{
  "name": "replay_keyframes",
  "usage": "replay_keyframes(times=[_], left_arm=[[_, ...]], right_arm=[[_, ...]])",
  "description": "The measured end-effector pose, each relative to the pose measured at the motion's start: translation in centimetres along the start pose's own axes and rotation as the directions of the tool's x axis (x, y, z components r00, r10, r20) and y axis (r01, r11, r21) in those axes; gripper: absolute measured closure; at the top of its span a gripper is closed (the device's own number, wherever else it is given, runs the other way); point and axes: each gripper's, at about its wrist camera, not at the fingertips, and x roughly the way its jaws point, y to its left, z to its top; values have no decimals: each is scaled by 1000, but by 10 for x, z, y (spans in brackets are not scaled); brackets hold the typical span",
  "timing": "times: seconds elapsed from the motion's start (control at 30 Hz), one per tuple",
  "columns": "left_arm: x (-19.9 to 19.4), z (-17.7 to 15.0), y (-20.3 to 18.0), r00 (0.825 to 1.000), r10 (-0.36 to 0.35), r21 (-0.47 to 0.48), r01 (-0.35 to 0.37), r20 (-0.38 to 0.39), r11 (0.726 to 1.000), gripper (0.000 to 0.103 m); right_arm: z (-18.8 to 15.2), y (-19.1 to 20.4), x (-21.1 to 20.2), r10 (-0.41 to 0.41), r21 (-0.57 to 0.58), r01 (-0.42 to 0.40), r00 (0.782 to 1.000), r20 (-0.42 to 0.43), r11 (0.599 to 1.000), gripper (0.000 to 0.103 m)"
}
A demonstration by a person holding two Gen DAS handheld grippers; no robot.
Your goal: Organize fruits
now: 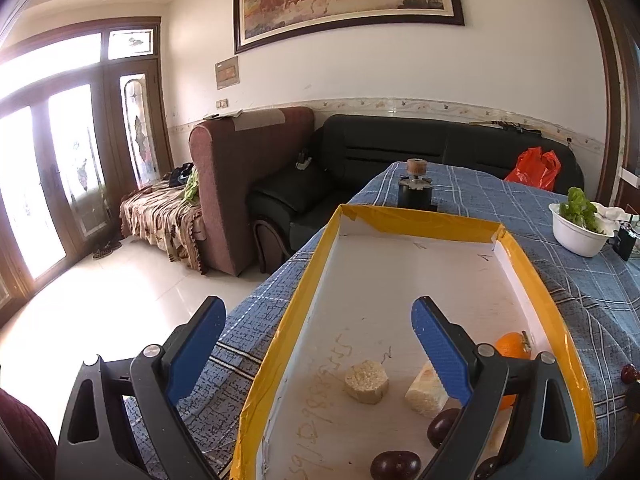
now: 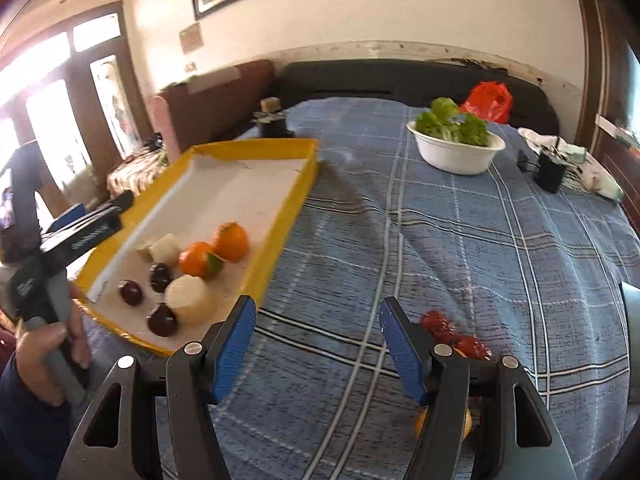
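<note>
A white tray with a yellow rim [image 1: 294,312] [image 2: 280,216] lies on the blue checked tablecloth [image 2: 440,240]. In it are two oranges [image 2: 230,242] [image 1: 512,346], white cut chunks [image 2: 188,298] [image 1: 366,380] and three dark plums [image 2: 162,320] [image 1: 396,465]. My left gripper [image 1: 318,344] [image 2: 100,208] stands open astride the tray's left wall, one finger outside and one over the tray floor, touching nothing. My right gripper [image 2: 318,340] is open above bare cloth right of the tray. Red fruits [image 2: 438,324] lie just right of its right finger, and a yellowish fruit [image 2: 420,420] is partly hidden under that finger.
A white bowl [image 2: 456,160] [image 1: 576,236] of greens stands at the far right, with a small black object [image 2: 550,176] beside it. A black item with a wooden knob [image 1: 416,192] sits beyond the tray. The table edge drops off left of the tray; sofas stand behind.
</note>
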Motion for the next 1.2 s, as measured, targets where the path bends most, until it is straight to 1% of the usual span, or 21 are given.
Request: replay_keyframes(times=[0.03, 0.13, 0.17, 0.23, 0.27, 0.3, 0.37, 0.5, 0.6, 0.83, 0.9, 0.97, 1.0, 1.03, 1.07, 1.13, 1.2], left_arm=[[0, 0, -1, 1000, -1, 2, 1, 5, 1000, 9], [-1, 0, -2, 1000, -9, 4, 9, 6, 1000, 9], [-1, 0, -2, 1000, -12, 4, 12, 5, 1000, 9], [-1, 0, -2, 1000, -19, 3, 19, 3, 1000, 9], [-1, 0, -2, 1000, -18, 3, 18, 3, 1000, 9], [-2, 0, -2, 1000, -16, 4, 16, 5, 1000, 9], [-3, 0, -1, 1000, -18, 0, 18, 12, 1000, 9], [-4, -1, -1, 1000, -18, -1, 18, 9, 1000, 9], [-5, -1, -1, 1000, -20, -1, 20, 13, 1000, 9], [-6, -2, -2, 1000, -23, 5, 23, 14, 1000, 8], [-6, 0, 1, 999, -39, -7, 39, 11, 999, 8], [-3, 5, 9, 997, -77, -56, 77, -5, 995, 9], [0, 9, 11, 994, -103, -77, 101, -27, 992, 9], [4, 14, 12, 992, -115, -84, 110, -54, 990, 9], [4, 18, 10, 991, -116, -81, 111, -63, 991, 9], [-4, 21, 3, 989, -138, -66, 134, -47, 989, 9], [-15, 20, -11, 987, -161, -20, 160, -30, 987, 9]], right_arm=[[0, -2, 1, -11, 3, 11, 1000, -4, 1000, 34], [6, -9, 5, -92, 14, 92, 996, 5, 996, 34], [10, -9, 8, -144, 14, 143, 990, 15, 990, 34], [15, -5, 11, -206, -19, 207, 978, 25, 978, 34], [16, -1, 13, -252, -48, 254, 967, 31, 966, 34], [14, 0, 15, -280, -67, 282, 959, 34, 957, 34], [11, 1, 18, -297, -94, 298, 954, 32, 950, 34], [11, -4, 13, -268, -72, 270, 963, 36, 960, 34], [11, -3, 12, -270, -74, 272, 962, 43, 959, 34], [7, -2, 11, -239, -67, 241, 970, 35, 968, 34], [7, -1, 8, -209, -64, 211, 977, 34, 975, 34], [7, 1, 3, -151, -60, 154, 987, 47, 986, 33], [7, 1, 1, -126, -56, 129, 991, 53, 990, 33], [7, 1, 0, -105, -52, 109, 993, 58, 993, 30], [8, 1, -1, -94, -50, 97, 994, 61, 994, 30], [9, -1, -3, -82, -35, 84, 995, 58, 996, 30], [10, -6, -5, -58, -3, 58, 997, 55, 998, 30]])
